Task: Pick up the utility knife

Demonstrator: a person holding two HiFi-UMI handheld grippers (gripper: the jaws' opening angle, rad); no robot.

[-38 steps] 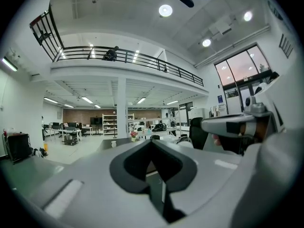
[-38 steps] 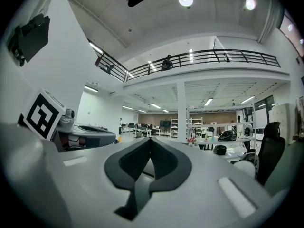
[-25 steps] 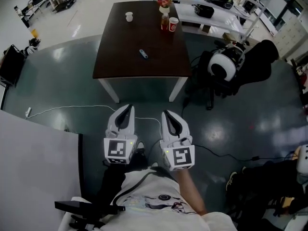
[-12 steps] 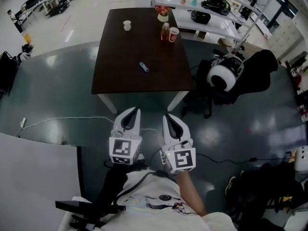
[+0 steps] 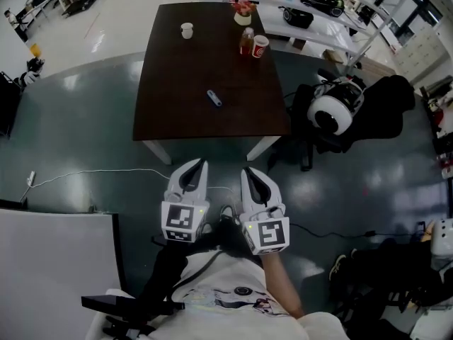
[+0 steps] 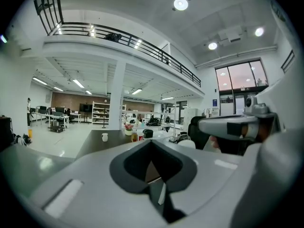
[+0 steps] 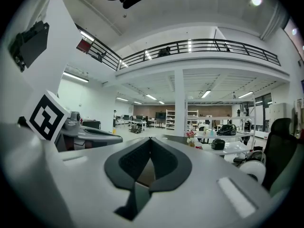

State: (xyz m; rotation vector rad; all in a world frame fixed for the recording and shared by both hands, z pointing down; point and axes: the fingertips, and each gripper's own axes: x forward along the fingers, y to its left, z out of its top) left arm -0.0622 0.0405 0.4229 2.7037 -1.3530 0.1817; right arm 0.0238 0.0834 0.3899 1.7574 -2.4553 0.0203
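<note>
Both left gripper (image 5: 200, 163) and right gripper (image 5: 248, 170) neared the table's (image 5: 212, 129) edge.

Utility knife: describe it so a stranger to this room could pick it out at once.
Find the dark brown table in the upper half of the head view. The utility knife lies flat near its middle, small, slim and bluish. The white cup, bottle and red cup stand upright at the far end.
</note>
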